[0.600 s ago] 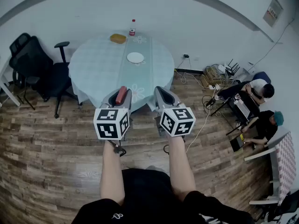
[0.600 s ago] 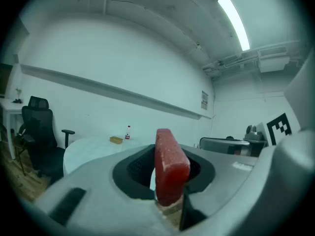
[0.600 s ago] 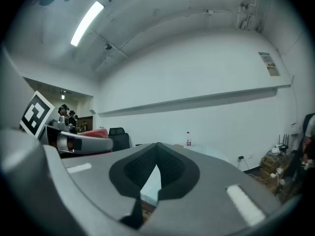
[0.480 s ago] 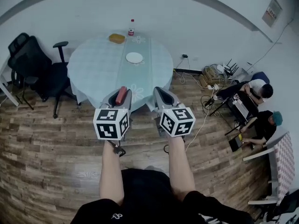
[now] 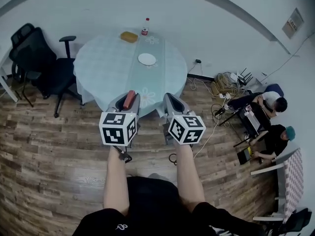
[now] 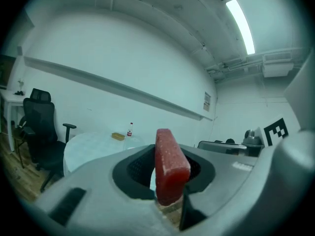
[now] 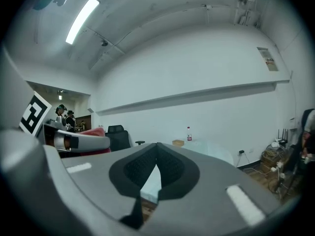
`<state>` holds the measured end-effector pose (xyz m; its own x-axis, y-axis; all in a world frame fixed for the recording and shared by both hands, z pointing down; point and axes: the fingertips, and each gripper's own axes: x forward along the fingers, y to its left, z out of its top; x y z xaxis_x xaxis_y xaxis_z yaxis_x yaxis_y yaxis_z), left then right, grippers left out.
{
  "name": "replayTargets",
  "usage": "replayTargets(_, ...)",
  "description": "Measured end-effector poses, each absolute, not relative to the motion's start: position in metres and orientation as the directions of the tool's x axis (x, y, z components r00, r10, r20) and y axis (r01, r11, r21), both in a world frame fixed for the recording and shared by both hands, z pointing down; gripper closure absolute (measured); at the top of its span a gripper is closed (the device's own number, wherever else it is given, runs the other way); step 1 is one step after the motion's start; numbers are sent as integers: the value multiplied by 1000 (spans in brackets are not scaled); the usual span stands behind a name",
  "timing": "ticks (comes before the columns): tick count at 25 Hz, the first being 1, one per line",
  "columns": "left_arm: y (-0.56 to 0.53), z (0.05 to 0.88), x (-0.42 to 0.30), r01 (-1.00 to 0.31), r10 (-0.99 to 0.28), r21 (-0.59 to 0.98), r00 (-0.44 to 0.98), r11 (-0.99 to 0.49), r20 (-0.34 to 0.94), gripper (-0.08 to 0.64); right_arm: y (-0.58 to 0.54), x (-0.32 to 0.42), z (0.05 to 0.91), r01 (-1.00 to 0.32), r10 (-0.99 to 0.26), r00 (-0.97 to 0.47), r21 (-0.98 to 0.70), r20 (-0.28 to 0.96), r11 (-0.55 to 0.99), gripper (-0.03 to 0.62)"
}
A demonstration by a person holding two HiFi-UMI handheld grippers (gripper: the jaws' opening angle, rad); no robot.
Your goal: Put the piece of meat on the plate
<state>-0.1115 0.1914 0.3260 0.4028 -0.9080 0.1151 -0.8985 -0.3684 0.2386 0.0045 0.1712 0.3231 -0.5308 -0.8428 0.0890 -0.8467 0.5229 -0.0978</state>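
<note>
Left gripper [image 5: 127, 105]: jaws pinching the red piece of meat [image 6: 170, 168], long axis upright between them. White plate [image 5: 146, 59]: ahead and slightly right, well apart, past the middle of the round table [image 5: 98, 68]. Right gripper [image 5: 172, 103]: jaws pressed together, empty.

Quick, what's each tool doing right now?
Left tool: closed, holding the piece of meat.
Right tool: closed, empty.
</note>
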Motion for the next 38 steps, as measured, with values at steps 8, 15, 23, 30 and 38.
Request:
replayTargets(8, 171, 340, -124, -880, -899, 298, 420, -369, 127, 471, 160, -4, 336, -855, -843, -519, -65, 141, 515, 584)
replayTargets(15, 137, 353, -95, -851, -870, 337, 470, -403, 146, 471, 136, 40, 352, -894, -875, -448, -63, 185, 444, 584)
replayTargets(23, 65, 358, -77, -849, -862, 323, 483, -418, 153, 471, 59, 61, 366, -892, -873, -453, -107, 182, 440, 584)
replayTargets(30, -26, 401, -104, -884, -894, 367, 387, -289, 227, 471, -43, 41, 372, -862, -857, -502, 9, 117, 506, 584)
replayTargets(38, -166, 448, -104, -885, -892, 440, 315, -152, 325, 471, -195, 59, 421, -829, -812, -550, -8, 195, 559, 584)
